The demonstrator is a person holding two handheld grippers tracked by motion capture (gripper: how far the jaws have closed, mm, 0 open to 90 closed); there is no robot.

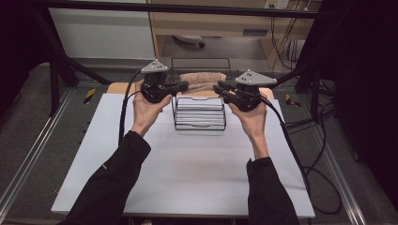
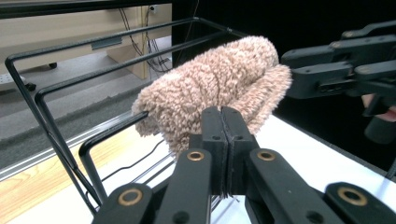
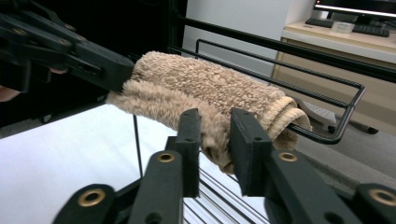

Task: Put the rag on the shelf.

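A tan fluffy towel (image 1: pixel 202 79) lies rolled over the top rail of a black wire rack (image 1: pixel 199 119) at the back middle of the white table. My left gripper (image 1: pixel 185 86) holds the towel's left end; in the left gripper view its jaws (image 2: pixel 223 114) are pressed together on the towel (image 2: pixel 219 79). On the towel's other end my right gripper (image 1: pixel 217 89) is shut. In the right gripper view, towel (image 3: pixel 196 84) pile bulges between that gripper's jaws (image 3: pixel 215 121). The rack's rail (image 3: pixel 327 79) runs under the towel.
The white table top (image 1: pixel 187 168) spreads toward the person in front of the rack. A wooden board (image 1: pixel 119 86) sticks out behind it. Black frame posts (image 1: pixel 54 79) stand at both sides, and cables (image 1: pixel 319 178) trail off the right edge. A desk (image 3: pixel 345 42) stands beyond.
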